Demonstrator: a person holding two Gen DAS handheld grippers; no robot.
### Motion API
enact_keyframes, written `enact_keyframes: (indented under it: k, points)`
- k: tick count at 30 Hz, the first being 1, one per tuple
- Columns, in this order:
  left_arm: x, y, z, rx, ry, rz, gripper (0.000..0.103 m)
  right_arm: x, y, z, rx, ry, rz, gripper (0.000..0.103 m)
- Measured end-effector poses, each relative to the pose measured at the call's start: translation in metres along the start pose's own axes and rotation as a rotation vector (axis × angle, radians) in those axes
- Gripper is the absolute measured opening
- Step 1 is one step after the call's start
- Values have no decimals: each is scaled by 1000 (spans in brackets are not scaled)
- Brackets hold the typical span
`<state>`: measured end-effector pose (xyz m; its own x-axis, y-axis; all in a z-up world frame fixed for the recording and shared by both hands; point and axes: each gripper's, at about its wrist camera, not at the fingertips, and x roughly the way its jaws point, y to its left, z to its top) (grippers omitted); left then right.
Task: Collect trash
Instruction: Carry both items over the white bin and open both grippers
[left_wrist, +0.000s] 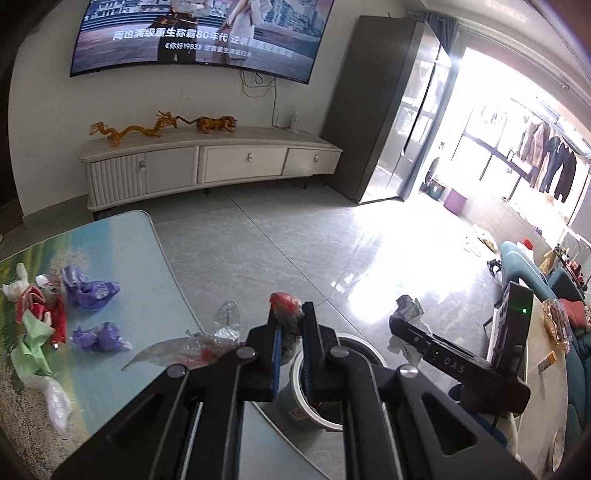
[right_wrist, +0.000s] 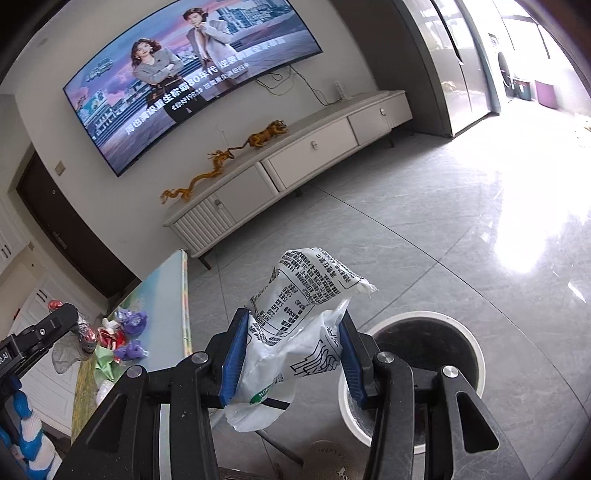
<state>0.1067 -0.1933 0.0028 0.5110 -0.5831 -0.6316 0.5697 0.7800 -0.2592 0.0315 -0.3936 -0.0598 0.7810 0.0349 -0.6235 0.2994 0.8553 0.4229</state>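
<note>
The left gripper (left_wrist: 291, 325) is showing at lower centre of the left wrist view, its jaws pressing together on a crumpled red and dark wrapper (left_wrist: 285, 308) that is poking out above the tips. In the right wrist view the right gripper (right_wrist: 291, 354) is sitting at lower centre, its blue-padded jaws pinching a white printed plastic bag (right_wrist: 295, 332) whose crumpled top is rising above them.

Just beyond and below both sets of jaws, a round white-rimmed trash bin (right_wrist: 428, 350) is standing on the grey tiled floor (right_wrist: 424, 221); in the left wrist view the same bin is lying partly behind the left gripper's fingers, at lower centre.

At the left of the left wrist view, the bench (left_wrist: 129, 258) with a landscape-printed top is carrying more trash: two purple wrappers (left_wrist: 90, 291), a red wrapper (left_wrist: 44, 310), a pale green bag (left_wrist: 33, 343) and a clear plastic sheet (left_wrist: 177, 350) hanging over the near edge.

Farther back, a white TV cabinet (left_wrist: 207, 166) is holding golden dragon figures (left_wrist: 129, 131) beneath a wall-mounted television (left_wrist: 199, 33), which is playing at the top of the frame.
</note>
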Motion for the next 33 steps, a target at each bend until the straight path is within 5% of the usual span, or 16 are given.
enact_keyframes:
  k: [16, 19, 21, 33]
  points:
    - [171, -75, -18, 51, 299, -176, 12, 62, -111, -35, 187, 191, -150, 50]
    - [193, -80, -17, 29, 344, -209, 27, 69, -124, -41, 203, 217, -180, 52]
    - [202, -83, -16, 19, 360, -229, 37, 73, -129, -43, 214, 229, -196, 56]
    - [188, -80, -13, 28, 336, -225, 37, 71, -132, -38, 225, 228, -222, 59]
